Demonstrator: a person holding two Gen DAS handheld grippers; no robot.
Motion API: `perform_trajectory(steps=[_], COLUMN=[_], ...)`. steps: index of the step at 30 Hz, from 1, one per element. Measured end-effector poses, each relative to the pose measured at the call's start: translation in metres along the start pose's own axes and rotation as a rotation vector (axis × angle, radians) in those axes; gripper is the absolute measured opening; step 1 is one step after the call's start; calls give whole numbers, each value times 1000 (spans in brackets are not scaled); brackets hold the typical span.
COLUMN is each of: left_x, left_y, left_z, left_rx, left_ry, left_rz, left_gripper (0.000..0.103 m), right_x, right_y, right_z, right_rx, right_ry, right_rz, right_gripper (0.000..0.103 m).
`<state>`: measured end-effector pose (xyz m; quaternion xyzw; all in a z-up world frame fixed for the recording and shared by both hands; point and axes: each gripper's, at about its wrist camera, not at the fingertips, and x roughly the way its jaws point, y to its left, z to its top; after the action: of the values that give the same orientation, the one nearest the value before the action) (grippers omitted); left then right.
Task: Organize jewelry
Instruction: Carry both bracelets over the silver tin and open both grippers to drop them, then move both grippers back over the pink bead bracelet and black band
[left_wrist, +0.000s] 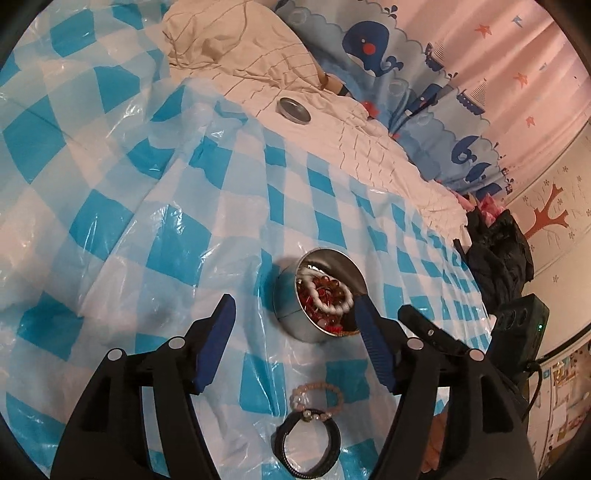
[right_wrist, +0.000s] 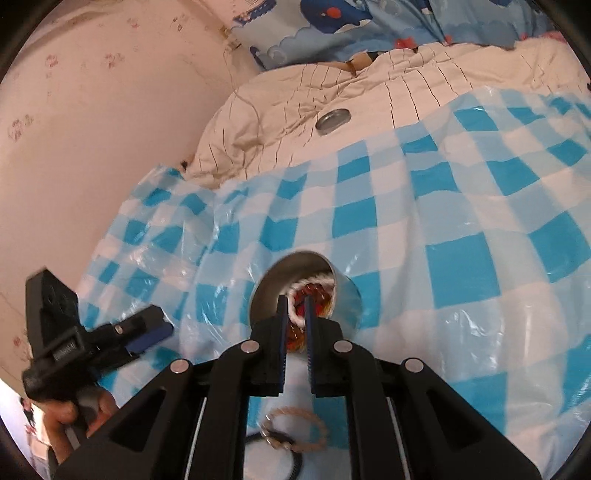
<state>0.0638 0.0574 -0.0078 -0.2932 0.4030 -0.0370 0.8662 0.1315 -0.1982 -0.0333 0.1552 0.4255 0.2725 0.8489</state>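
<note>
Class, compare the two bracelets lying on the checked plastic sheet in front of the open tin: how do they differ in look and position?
The beaded bracelet is pale pinkish, a thin string of small round beads; the black bracelet is a dark, thicker band. The beaded bracelet lies nearer the open tin, the black bracelet nearer the camera. The beaded bracelet's ring looks smaller than the black bracelet's. Both lie flat on the checked plastic sheet, outside the tin, overlapping at one edge.

Left tongs (left_wrist: 291, 314) spread wide over the checked sheet (left_wrist: 155, 206), round tin (left_wrist: 295, 314) of beads between them, bracelets (left_wrist: 314, 402) below.
</note>
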Motion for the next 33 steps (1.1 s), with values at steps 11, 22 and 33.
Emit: perform_trajectory(steps=[11,22,33], left_x=[1,3,3], left_y=[-2,-5,-4], left_z=[-8,-11,-13], left_rx=[19,24,20], left_ry=[29,41,43], left_rz=[-2,-5,-5], left_gripper=[68,69,70], right_x=[35,70,36], right_y=[13,21,-19], right_z=[-10,-2,18], right_rx=[-17,-79,161], right_ry=[97,160,175], right_rz=[46,-61,104], right_gripper=[16,17,29])
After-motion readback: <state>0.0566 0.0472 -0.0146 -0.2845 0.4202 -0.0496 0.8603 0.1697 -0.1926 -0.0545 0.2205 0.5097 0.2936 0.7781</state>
